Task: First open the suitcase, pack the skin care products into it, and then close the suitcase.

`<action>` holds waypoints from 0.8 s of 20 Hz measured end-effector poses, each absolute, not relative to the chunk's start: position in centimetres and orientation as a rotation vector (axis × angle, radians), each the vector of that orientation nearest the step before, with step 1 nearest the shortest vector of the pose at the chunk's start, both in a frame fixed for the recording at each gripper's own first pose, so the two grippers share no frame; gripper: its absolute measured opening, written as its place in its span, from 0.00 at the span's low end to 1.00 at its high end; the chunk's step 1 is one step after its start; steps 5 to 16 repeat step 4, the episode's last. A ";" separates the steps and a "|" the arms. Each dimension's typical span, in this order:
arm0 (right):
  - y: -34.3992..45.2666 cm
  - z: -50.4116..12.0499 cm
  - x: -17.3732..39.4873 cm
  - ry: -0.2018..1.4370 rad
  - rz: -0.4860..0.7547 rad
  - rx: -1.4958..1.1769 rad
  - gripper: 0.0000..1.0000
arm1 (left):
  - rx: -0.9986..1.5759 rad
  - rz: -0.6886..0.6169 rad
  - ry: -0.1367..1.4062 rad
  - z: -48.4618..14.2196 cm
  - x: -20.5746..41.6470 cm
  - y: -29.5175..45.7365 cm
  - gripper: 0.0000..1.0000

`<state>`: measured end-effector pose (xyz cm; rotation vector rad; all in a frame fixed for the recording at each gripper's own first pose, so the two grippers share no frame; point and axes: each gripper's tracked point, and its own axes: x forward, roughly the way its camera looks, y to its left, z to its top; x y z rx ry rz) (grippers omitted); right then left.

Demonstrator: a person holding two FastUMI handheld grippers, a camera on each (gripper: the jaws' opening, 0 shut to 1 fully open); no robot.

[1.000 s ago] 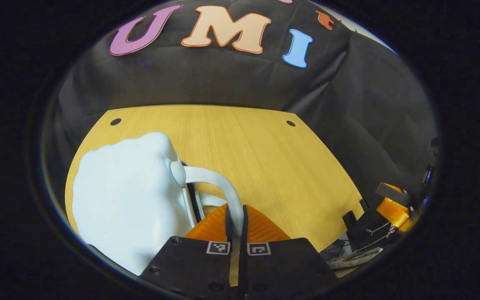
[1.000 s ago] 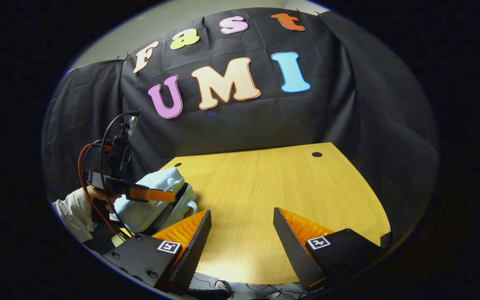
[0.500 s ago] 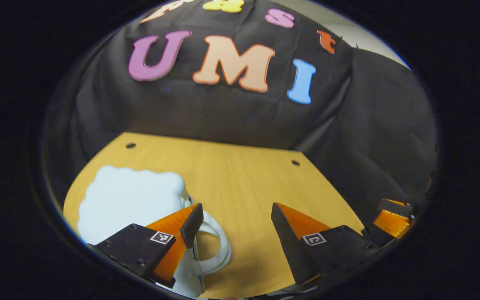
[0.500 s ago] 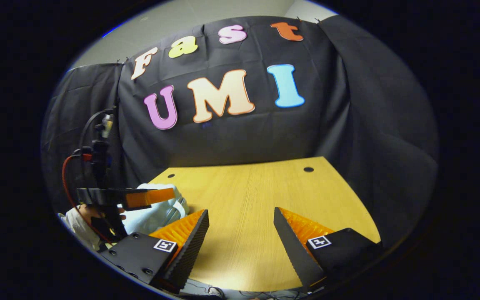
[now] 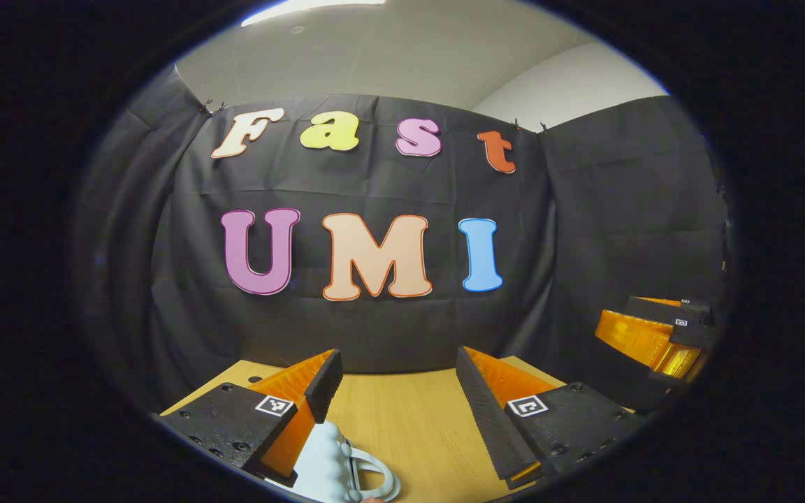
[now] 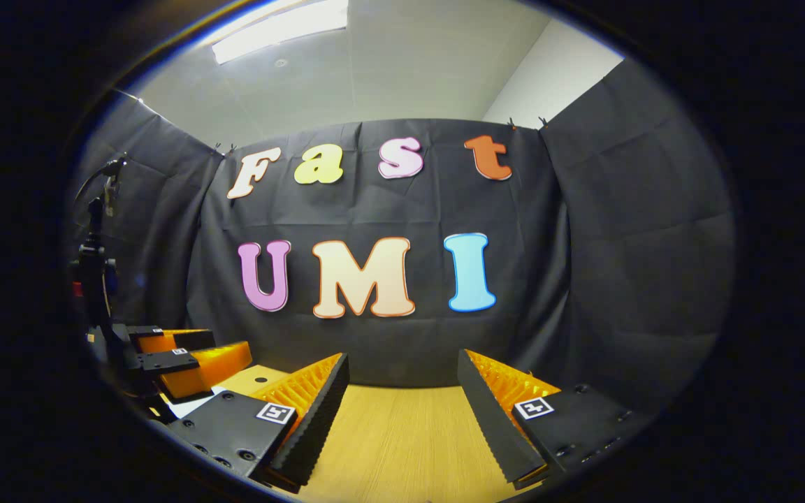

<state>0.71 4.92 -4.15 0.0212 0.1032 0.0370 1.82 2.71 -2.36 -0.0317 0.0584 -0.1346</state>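
Suitcase [image 5: 329,464] lies low at my left claw's [image 5: 397,381] left finger, pale blue, handle toward me; whether it is shut I cannot tell. Both claws gape wide and hold nothing, the right claw [image 6: 402,388] likewise over bare bench [image 6: 395,447]. I judge the task at one end or the other. No skin care products visible, so next I should tilt down and check the case.
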 end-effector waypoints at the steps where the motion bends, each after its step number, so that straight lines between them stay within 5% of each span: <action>1: 5.1 -3.5 0.7 0.086 0.040 0.015 0.98 | -0.038 -0.137 0.061 -2.3 1.9 2.7 0.95; 16: 5.3 -2.4 0.6 0.056 0.041 -0.007 0.98 | -0.038 -0.131 0.061 -2.6 2.2 3.3 0.95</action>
